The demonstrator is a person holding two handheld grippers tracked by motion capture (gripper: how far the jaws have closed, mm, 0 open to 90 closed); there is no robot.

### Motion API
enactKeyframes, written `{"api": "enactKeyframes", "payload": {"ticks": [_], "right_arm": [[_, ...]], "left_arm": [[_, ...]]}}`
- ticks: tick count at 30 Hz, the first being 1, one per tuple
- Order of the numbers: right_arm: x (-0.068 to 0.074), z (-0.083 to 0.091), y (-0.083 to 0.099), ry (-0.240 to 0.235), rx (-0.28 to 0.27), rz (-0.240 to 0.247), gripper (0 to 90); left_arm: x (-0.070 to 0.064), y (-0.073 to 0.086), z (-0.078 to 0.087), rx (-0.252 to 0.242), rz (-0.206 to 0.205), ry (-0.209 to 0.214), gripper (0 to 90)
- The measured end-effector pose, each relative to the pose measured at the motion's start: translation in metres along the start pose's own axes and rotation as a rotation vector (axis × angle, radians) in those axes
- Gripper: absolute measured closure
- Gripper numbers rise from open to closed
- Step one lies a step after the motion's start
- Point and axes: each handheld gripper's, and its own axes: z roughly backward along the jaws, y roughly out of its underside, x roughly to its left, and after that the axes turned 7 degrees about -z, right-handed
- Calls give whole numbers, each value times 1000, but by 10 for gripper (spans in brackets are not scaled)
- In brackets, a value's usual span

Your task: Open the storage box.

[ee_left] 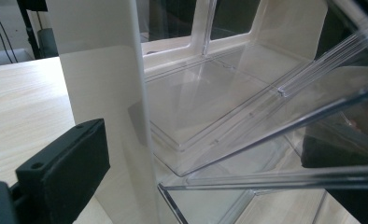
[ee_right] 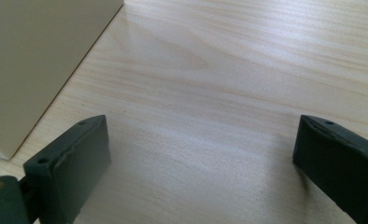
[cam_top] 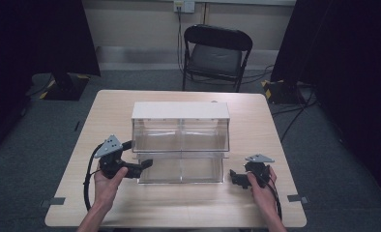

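Note:
A white-framed storage unit (cam_top: 180, 110) with two clear plastic bins stands mid-table; the clear bins (cam_top: 179, 170) are tipped out toward me. My left gripper (cam_top: 138, 154) is at the unit's left front corner, open. In the left gripper view its jaws (ee_left: 203, 163) straddle the white side wall (ee_left: 102, 93) and the edge of the tilted clear bin (ee_left: 210, 98); the far jaw shows dimly through the plastic. My right gripper (cam_top: 237, 179) hovers low over bare table right of the bins, open (ee_right: 201, 158) and empty, with the unit's white wall (ee_right: 37, 60) to its left.
The wooden table (cam_top: 179, 203) has bare room in front of and beside the unit. Behind the table stands a black folding chair (cam_top: 216, 53). Dark curtains hang at both sides, a stand base (cam_top: 65, 87) sits far left, and cables run over the floor at right.

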Motion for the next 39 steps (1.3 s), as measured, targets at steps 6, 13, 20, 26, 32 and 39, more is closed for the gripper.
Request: {"api": "enactKeyframes", "payload": {"ticks": [6, 13, 20, 26, 32, 39], "right_arm": [[0, 0, 0, 0, 0, 0, 32], [0, 0, 0, 0, 0, -1, 32], [0, 0, 0, 0, 0, 0, 32], [0, 0, 0, 0, 0, 0, 32], [0, 0, 0, 0, 0, 0, 32], [0, 0, 0, 0, 0, 0, 32]], "left_arm": [[0, 0, -1, -9, 6, 6, 2], [1, -1, -1, -5, 3, 8, 1], [0, -1, -1, -10, -1, 12, 1], [0, -2, -1, -12, -1, 16, 2], [-1, -1, -2, -14, -3, 18, 2], [0, -1, -2, -14, -3, 18, 2]]}}
